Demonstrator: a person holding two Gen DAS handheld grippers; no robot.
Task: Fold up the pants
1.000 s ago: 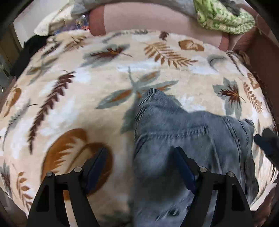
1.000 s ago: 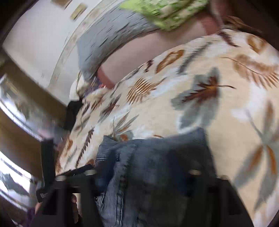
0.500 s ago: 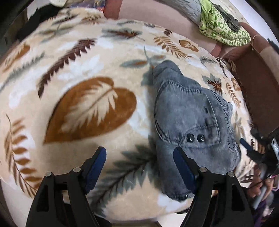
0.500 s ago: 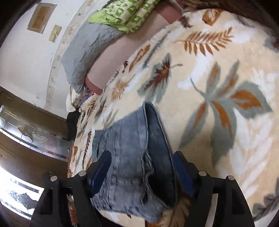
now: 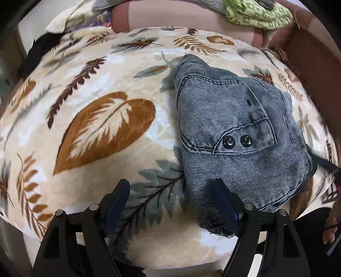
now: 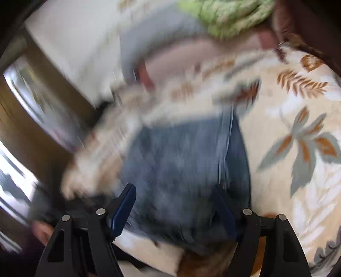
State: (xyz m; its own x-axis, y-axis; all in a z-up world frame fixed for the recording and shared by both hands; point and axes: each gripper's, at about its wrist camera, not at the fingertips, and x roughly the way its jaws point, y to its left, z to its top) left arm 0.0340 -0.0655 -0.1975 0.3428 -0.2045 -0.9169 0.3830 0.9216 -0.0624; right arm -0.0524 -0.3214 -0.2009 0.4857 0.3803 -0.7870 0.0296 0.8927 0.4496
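The left tongs (image 5: 170,204) are held spread wide and empty, just above the near edge of a cream plush blanket printed with brown and grey leaves (image 5: 102,127). The folded grey-blue denim pants (image 5: 230,132) (two dark snaps showing) are laid on it, to the right. The right tongs (image 6: 177,208) are likewise released over the blurred pants (image 6: 181,162). A green patterned cloth (image 5: 255,10) is seen farthest back

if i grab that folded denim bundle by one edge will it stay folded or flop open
The folded jeans would probably flop open: they are soft cloth in loose layers, with edges already sagging at the near end. They likely feel heavy for their size, being thick denim stacked up. On the plush leaf-print blanket they would likely drag and bunch rather than slide.
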